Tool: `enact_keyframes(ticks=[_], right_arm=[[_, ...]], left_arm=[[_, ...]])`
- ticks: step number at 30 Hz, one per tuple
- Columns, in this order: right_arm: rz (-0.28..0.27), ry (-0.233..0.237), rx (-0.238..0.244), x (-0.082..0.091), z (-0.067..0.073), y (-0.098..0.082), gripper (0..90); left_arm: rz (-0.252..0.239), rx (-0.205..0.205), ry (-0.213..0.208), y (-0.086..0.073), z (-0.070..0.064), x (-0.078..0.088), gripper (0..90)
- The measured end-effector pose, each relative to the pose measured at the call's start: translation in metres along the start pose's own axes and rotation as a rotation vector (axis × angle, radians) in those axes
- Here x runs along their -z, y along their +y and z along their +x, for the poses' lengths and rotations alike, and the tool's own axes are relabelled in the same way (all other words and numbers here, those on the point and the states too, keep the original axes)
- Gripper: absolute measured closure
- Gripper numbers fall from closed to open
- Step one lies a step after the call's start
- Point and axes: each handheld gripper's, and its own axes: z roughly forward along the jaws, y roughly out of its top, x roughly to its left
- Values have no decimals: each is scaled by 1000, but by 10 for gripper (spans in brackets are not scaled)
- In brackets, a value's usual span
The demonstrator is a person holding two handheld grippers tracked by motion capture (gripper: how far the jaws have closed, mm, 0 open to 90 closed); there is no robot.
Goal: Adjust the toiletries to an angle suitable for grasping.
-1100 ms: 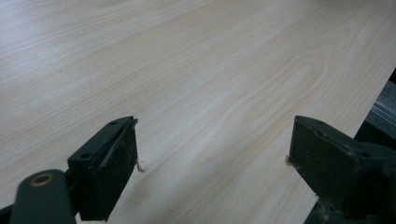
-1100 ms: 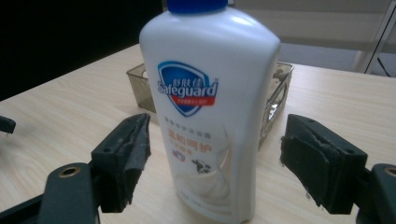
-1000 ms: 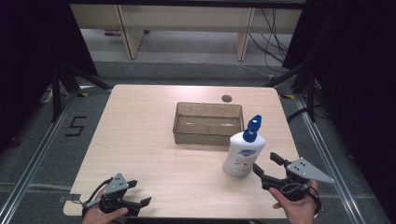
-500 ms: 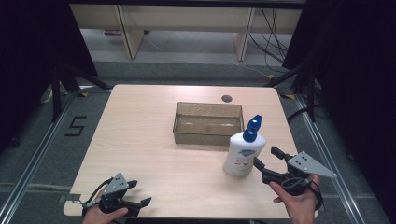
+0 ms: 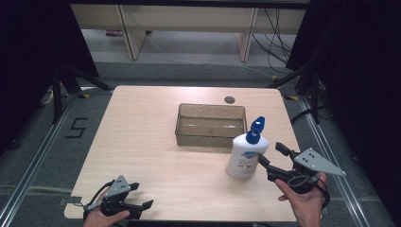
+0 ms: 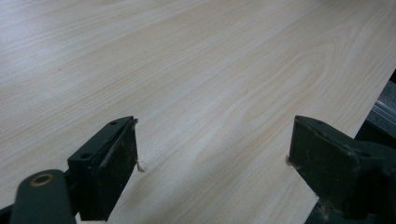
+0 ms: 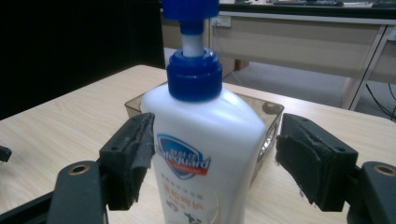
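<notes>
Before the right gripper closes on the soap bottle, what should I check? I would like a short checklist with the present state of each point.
1. Right gripper open wide enough: ok, jaws stand apart on both sides of the bottle.
2. Bottle upright on the table: ok.
3. Bottle centred between the jaws: not ok, it sits nearer the left jaw in the right gripper view.
4. Tray free of the bottle: cannot tell, they look very close.
5. Left gripper out of the way: ok, open at the near table edge.
</notes>
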Motion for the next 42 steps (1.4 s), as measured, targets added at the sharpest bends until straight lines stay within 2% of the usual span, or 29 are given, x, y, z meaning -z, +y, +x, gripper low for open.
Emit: enact_keyframes(ticks=[3, 4, 5, 9, 12, 15, 16, 17, 20, 22, 24, 26, 28, 29, 31, 32, 33, 35, 36, 37, 39, 42], right_arm=[[-12, -8, 24, -2, 0, 4, 288], [-19, 2, 30, -4, 0, 5, 289], [-18, 13, 12, -5, 2, 6, 291], [-33, 8, 42, -8, 1, 12, 310], [-37, 12, 38, -9, 2, 15, 314], [-47, 11, 59, -10, 0, 18, 325], [-43, 18, 45, -10, 1, 18, 329], [-47, 18, 60, -11, 1, 19, 330], [-45, 22, 52, -13, 3, 21, 337], [-33, 30, 26, -14, 5, 22, 343], [-46, 24, 60, -16, 4, 24, 348], [-37, 30, 49, -18, 5, 25, 350], [-45, 31, 76, -21, 4, 26, 352], [-47, 27, 77, -22, 4, 27, 353], [-31, 36, 34, -22, 7, 28, 357], [-40, 34, 51, -24, 6, 29, 362], [-39, 35, 49, -24, 6, 30, 365], [-52, 42, 62, -28, 6, 31, 367], [-47, 42, 52, -29, 7, 31, 367], [-57, 37, 71, -31, 6, 32, 367], [-34, 43, 42, -33, 8, 33, 367], [-47, 39, 71, -37, 6, 33, 370]], left_arm=[[-2, 2, 1, 0, 0, 0, 149], [0, 0, 0, 0, 0, 0, 149], [-4, 4, -1, 0, 0, 0, 149], [-3, 2, -2, 0, 0, 0, 149], [-12, 3, 2, 0, 0, 0, 149], [-6, 5, -2, 0, 0, 0, 149], [0, 0, -1, 0, 0, 0, 149], [-9, 7, 0, 0, 0, 0, 149], [-6, 4, -1, 0, 0, 0, 149], [-7, 7, -1, 0, 0, 0, 149], [-3, 4, -2, 0, 0, 0, 149], [-2, 1, 0, 0, 0, 0, 149], [-5, 5, -1, 0, 0, 0, 149], [1, -1, -1, 0, 0, 0, 149], [-1, 0, -1, 0, 0, 0, 149], [-9, 1, 2, 0, 0, 0, 149], [-13, 5, 0, 0, 0, -1, 149], [0, -1, -2, 0, 0, 0, 149], [-3, -1, 4, 0, 0, 0, 149], [-5, -1, 3, 0, 0, 0, 149], [-4, -1, 3, 0, 0, 0, 149], [-2, 3, -3, 0, 0, 0, 149]])
